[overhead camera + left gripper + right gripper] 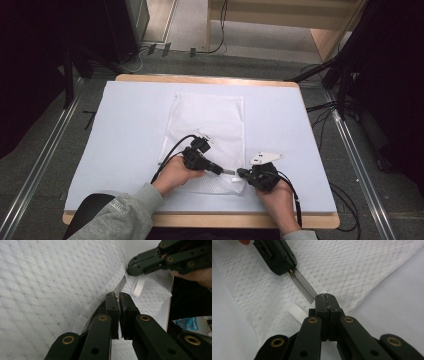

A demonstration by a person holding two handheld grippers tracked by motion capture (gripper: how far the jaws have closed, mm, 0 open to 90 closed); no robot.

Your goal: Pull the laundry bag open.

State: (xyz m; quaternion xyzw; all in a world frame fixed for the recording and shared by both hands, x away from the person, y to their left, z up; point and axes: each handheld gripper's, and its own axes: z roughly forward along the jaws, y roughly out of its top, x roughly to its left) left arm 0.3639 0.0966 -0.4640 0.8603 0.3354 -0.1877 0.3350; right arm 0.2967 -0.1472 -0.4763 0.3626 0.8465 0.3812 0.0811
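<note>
Grey sleeves and two hands come in from the bottom edge of the high view, each holding black tongs over a white mesh zip-up laundry bag (207, 135) that lies flat in the middle of the white-covered bench (125, 125), its near edge towards the person. Left tongs (225, 170) are clenched on the small metal zipper pull (116, 296) of the bag; in the left gripper view only a glint of the pull shows between the pads, the rest being hidden by the jaws. Right tongs (240, 173) are clamped on the end of the grey zipper strip (304, 287) at the bag's near right corner, just beside a white fabric loop (296, 314) that is partly covered by the jaws. Between the two tips a short stretch of closed zipper runs taut. How the mesh lies under the hands cannot be made out from above.
</note>
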